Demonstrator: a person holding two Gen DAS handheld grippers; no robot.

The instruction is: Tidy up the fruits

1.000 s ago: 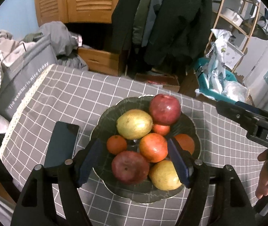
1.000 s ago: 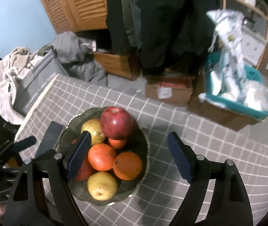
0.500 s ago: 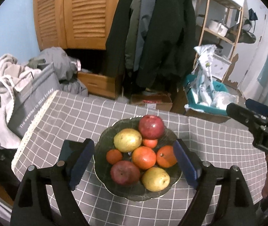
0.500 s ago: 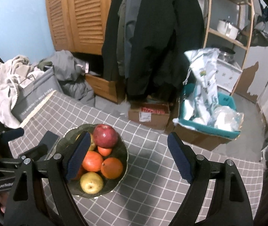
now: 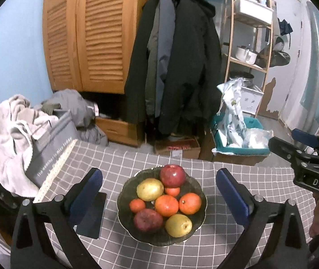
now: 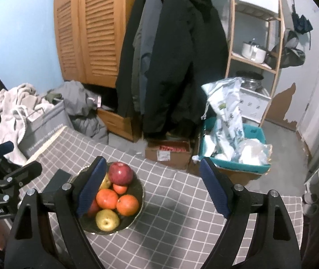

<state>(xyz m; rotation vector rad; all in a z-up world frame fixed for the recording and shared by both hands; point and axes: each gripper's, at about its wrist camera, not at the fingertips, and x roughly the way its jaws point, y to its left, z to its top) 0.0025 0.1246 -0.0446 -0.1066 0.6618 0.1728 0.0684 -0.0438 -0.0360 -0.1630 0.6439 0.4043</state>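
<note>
A dark glass bowl [image 5: 125, 219] [image 6: 140, 198] stands on the grey checked tablecloth [image 5: 237, 174], filled with red apples [image 5: 172, 175], yellow pears [image 5: 150, 189] and oranges [image 5: 166, 205]. My left gripper [image 5: 159, 191] hangs above and in front of the bowl; its jaws are opening wide and hold nothing. In the right wrist view the red apple [image 6: 120, 173] tops the pile. My right gripper [image 6: 151, 187] is open and empty, above the cloth just right of the bowl, with its left finger [image 6: 92, 186] in front of the bowl's left side.
A dark phone [image 5: 90, 215] lies flat left of the bowl. A grey storage bag with clothes [image 5: 47, 143] leans at the table's left edge. Beyond the far edge stand a cardboard box [image 5: 177, 149], a teal bin [image 5: 240, 141], hanging coats [image 5: 177, 67] and a shelf [image 5: 249, 33].
Both grippers have risen and drawn back from the bowl, which now looks smaller and lower. The left jaws have spread much wider. The fruit has not moved.
</note>
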